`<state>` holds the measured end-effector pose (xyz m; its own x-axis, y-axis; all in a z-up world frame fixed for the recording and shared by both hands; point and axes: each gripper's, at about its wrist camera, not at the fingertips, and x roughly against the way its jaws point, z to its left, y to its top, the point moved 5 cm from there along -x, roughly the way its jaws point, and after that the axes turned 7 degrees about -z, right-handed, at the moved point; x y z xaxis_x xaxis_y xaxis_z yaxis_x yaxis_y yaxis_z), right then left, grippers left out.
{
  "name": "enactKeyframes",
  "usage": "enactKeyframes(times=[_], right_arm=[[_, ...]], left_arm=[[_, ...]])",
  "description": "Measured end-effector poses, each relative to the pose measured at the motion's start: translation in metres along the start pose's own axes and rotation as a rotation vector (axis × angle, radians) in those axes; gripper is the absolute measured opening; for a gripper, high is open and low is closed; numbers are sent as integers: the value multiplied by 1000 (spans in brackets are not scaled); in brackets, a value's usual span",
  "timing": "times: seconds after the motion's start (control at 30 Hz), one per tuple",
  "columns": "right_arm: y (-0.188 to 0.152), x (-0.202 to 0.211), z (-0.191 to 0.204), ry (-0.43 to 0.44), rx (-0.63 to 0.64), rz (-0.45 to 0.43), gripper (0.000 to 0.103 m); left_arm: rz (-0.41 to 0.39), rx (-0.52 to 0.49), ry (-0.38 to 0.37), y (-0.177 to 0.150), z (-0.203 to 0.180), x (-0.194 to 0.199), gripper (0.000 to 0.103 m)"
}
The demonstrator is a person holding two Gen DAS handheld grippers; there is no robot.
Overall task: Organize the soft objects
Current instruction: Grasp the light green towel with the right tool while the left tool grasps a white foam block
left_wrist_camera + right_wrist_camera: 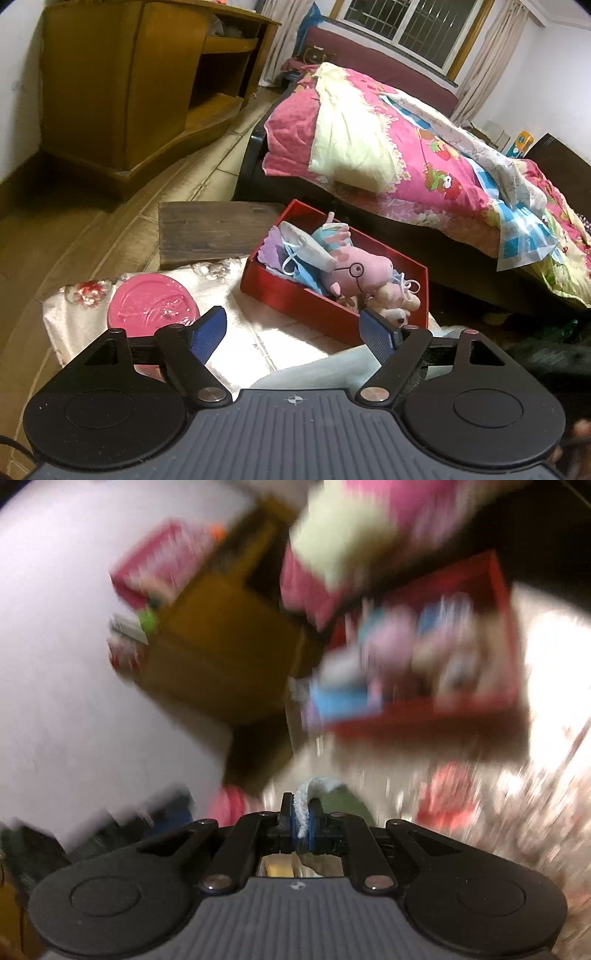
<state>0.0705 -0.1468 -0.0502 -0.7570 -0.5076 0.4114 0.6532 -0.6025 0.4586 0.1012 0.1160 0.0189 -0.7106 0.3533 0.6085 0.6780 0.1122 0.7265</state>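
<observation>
My right gripper point(303, 821) is clamped on a pale fuzzy cloth point(314, 788) pinched between its blue pads, the view around it smeared with blur, while my left gripper point(295, 334) hangs with jaws wide apart and nothing between them above the white floral cloth point(229, 295). The red box point(295, 295) already holds a pink pig plush point(360, 271), face masks and a smaller toy (much of the sorting looks done). Left, by my reckoning: getting this cloth into the box; the pink round lid point(151, 308) beside it is hardly soft.
</observation>
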Motion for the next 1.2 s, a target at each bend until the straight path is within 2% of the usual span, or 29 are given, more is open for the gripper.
enactKeyframes(times=[0.07,0.17,0.23,0.3,0.37,0.43,0.5,0.57,0.67,0.8,0.83,0.93,1.03,1.1,1.13,1.2], right_arm=[[17,23,6,2,46,-56,0],[11,32,3,-57,95,-64,0],[-4,20,-10,-153,155,0,0],[-22,4,-22,-186,155,104,0],[-30,8,-24,-189,190,130,0],[-26,16,-24,-199,237,112,0],[-18,28,-25,-140,210,93,0],[-4,46,-21,-36,142,24,0],[20,72,-1,124,62,-75,0],[33,99,38,336,71,-159,0],[32,101,46,353,89,-161,0],[28,94,55,301,121,-153,0],[33,97,50,373,26,-151,0],[40,108,57,431,27,-177,0],[42,117,60,416,57,-206,0],[43,129,57,295,108,-219,0]], left_arm=[[29,16,-16,-3,-1,-4,78],[92,13,-18,-17,-7,-17,78],[128,-20,-3,-28,-13,-26,78],[152,-56,-5,-36,-21,-31,78],[162,-76,-8,-39,-25,-34,78],[147,-59,-13,-35,-21,-32,78],[137,-32,-9,-32,-18,-33,78],[137,-6,-12,-31,-20,-36,78],[165,2,-59,-33,-32,-42,78],[170,-20,-74,-37,-42,-45,78],[174,-17,-75,-38,-42,-46,78],[186,-1,-85,-40,-41,-47,78],[182,-7,-89,-40,-41,-48,78],[183,-15,-93,-42,-45,-51,79],[196,-27,-103,-48,-50,-56,79],[251,-89,-108,-63,-64,-70,79]])
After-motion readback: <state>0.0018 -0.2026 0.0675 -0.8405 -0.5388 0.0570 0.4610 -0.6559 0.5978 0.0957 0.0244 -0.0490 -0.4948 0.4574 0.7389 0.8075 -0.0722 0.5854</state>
